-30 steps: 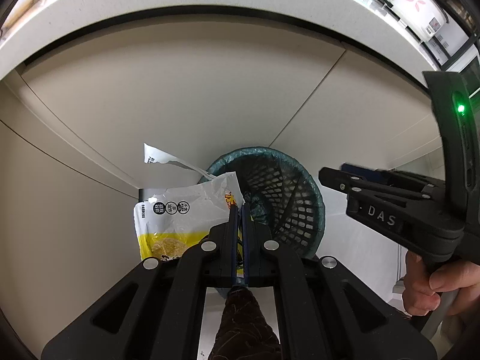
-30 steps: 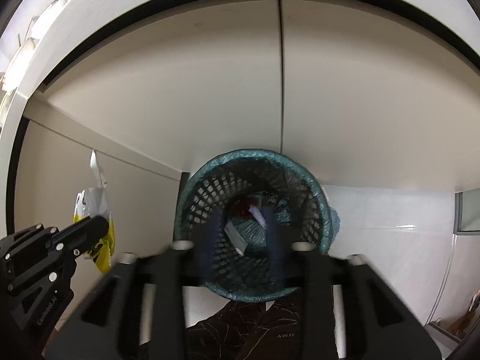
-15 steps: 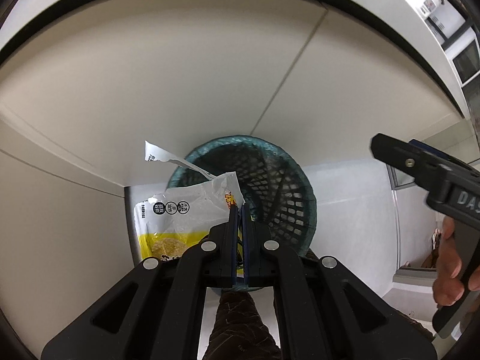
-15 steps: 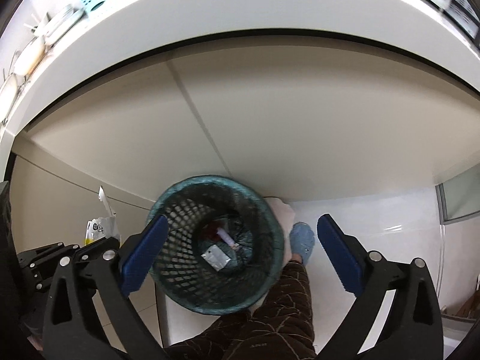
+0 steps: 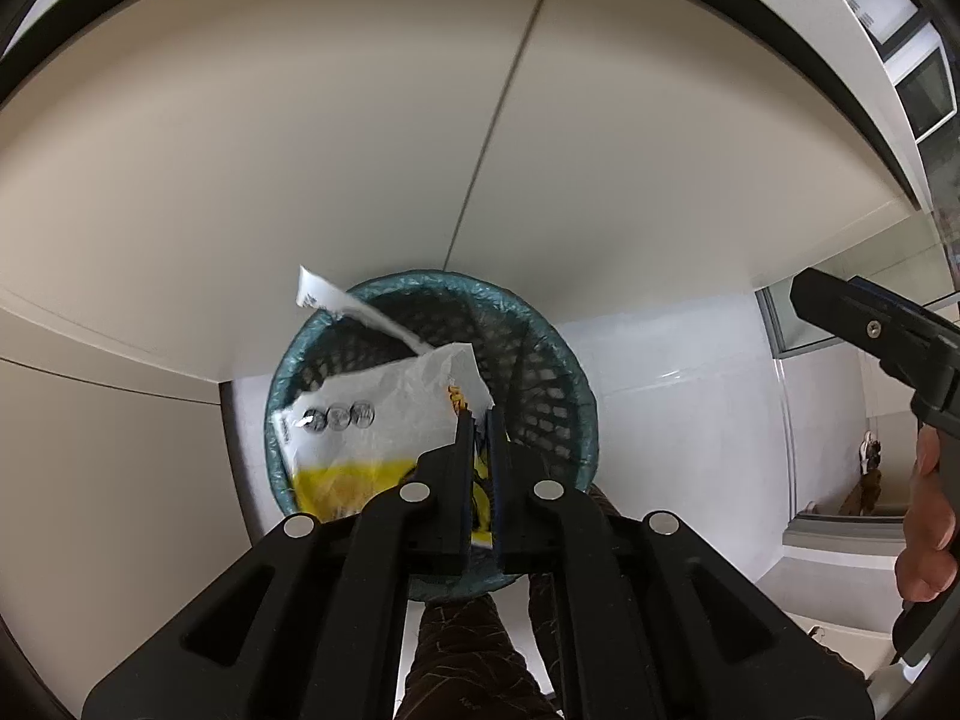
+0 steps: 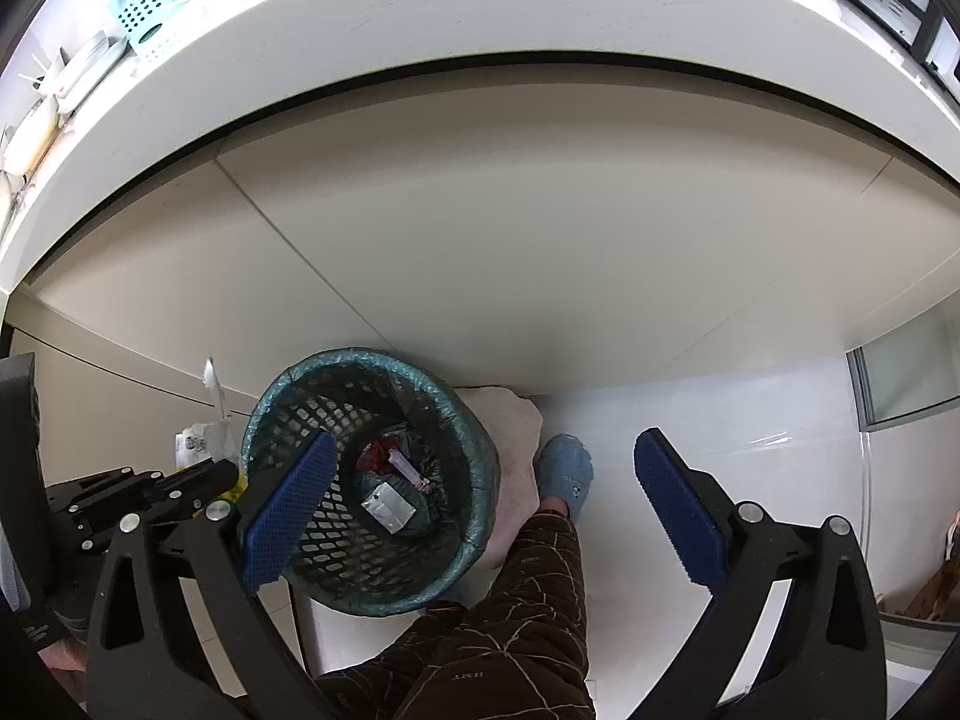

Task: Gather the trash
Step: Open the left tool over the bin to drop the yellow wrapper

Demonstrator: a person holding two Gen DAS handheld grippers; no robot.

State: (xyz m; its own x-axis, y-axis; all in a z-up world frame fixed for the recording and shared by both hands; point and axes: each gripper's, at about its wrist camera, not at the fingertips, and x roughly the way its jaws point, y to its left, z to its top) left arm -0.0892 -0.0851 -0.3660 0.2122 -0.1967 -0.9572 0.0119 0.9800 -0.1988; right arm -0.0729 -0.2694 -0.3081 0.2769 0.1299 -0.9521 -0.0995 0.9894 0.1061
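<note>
The left tongs (image 5: 477,420) point steeply down and are clamped on the torn top edge of a white and yellow snack wrapper (image 5: 372,426), which hangs over the left half of the mouth of a black mesh wastebasket (image 5: 540,384) lined with a teal bag. A loose torn strip (image 5: 342,306) of the wrapper sticks up past the basket's far rim. The basket stands on the white tiled floor (image 5: 690,396), close against the beige cabinet doors (image 5: 360,120). The right tongs (image 6: 480,480) have just been opening and now stand wide apart with nothing between the blue pads (image 6: 288,504); they hang just right of the basket, above the person's blue slipper (image 6: 567,468) and brown patterned trouser leg (image 6: 510,630). Inside the basket lie a silver foil packet (image 6: 387,507), a red wrapper (image 6: 375,456) and a small pinkish tube (image 6: 408,468).
</note>
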